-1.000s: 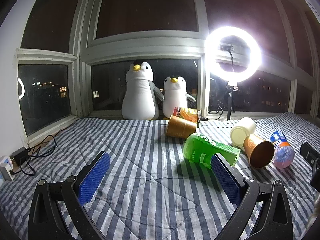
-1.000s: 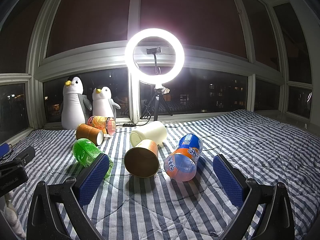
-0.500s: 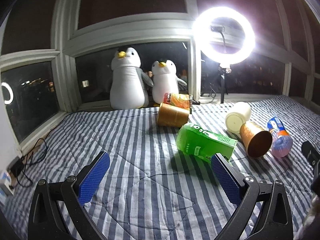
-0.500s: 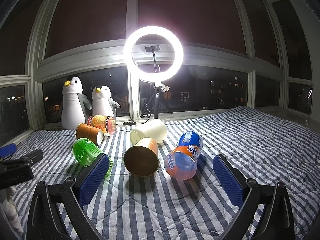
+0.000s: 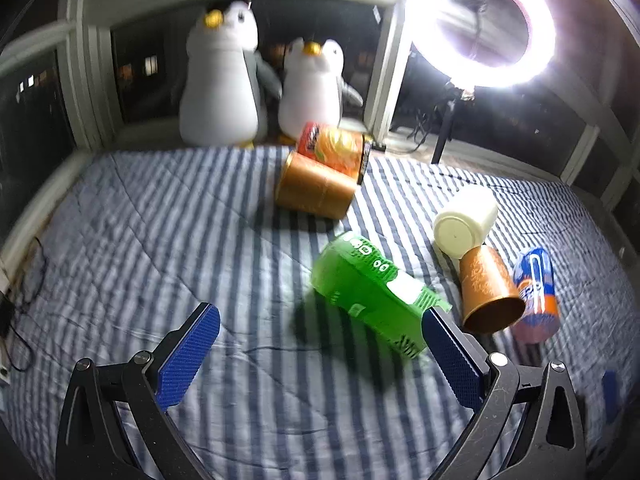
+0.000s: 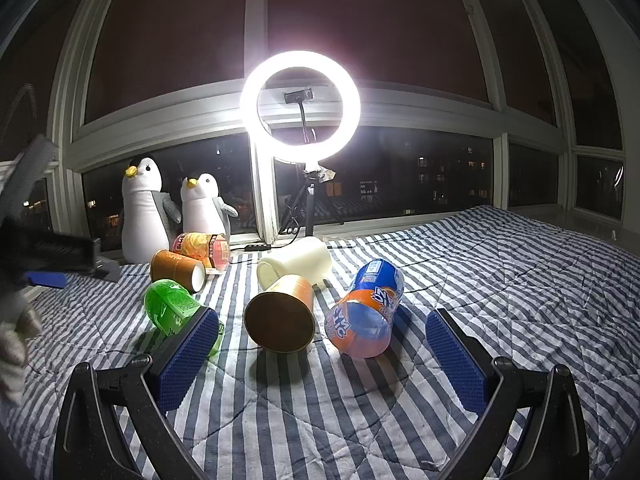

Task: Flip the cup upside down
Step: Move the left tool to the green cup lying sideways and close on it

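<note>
Several cups lie on their sides on a striped blanket [image 5: 160, 240]. A green cup [image 5: 372, 300] lies just ahead of my open, empty left gripper [image 5: 320, 356]; it also shows in the right wrist view [image 6: 172, 304]. A brown cup [image 6: 280, 316] lies with its mouth towards my open, empty right gripper [image 6: 320, 360], and shows in the left wrist view [image 5: 486, 292]. A blue-orange cup [image 6: 366, 312], a white cup [image 6: 296, 260], a second brown cup [image 6: 176, 266] and an orange printed cup [image 6: 200, 248] lie around them.
Two penguin plush toys [image 6: 168, 212] stand by the window at the back left. A lit ring light [image 6: 300, 106] on a tripod stands behind the cups. Cables [image 5: 16, 312] lie at the blanket's left edge. My left gripper's body [image 6: 48, 248] shows at the far left.
My left gripper has risen and tilted downwards, closer to the green cup, with motion blur. My right gripper has barely moved. The cups have not moved.
</note>
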Available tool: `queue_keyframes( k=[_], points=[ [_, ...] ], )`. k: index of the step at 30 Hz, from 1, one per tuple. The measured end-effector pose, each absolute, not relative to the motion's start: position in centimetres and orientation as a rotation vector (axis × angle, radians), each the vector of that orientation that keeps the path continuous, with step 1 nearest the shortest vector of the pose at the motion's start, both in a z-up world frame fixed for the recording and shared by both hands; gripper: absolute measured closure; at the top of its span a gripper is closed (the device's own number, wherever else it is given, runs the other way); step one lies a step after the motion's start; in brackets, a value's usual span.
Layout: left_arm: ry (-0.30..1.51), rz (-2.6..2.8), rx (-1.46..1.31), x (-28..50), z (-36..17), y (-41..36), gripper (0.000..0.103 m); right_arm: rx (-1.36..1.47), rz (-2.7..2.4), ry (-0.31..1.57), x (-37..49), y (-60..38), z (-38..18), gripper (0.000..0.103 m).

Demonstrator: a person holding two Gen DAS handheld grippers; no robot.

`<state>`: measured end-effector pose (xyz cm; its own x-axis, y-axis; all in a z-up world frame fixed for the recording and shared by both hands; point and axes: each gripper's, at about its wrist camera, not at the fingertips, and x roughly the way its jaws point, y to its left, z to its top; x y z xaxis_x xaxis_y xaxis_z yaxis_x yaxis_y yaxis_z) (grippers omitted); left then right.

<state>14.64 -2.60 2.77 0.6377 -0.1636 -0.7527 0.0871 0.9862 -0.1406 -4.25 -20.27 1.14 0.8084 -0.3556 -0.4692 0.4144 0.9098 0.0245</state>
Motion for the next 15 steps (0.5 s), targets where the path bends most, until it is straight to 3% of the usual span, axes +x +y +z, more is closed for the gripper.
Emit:
queue_keyframes(
  k=[4,15],
  points=[
    [0.956,-0.128,-0.191,17.3,2.1,-3.0,0.001,0.128,-0.414,0.476,-4.3,-20.3,1.2,0.001],
    [1.158,-0.065,-0.316,22.8,-1.6,-6.3,0.015,0.128,-0.418,0.463,-4.6,-20.4,1.4,0.001]
  ],
)
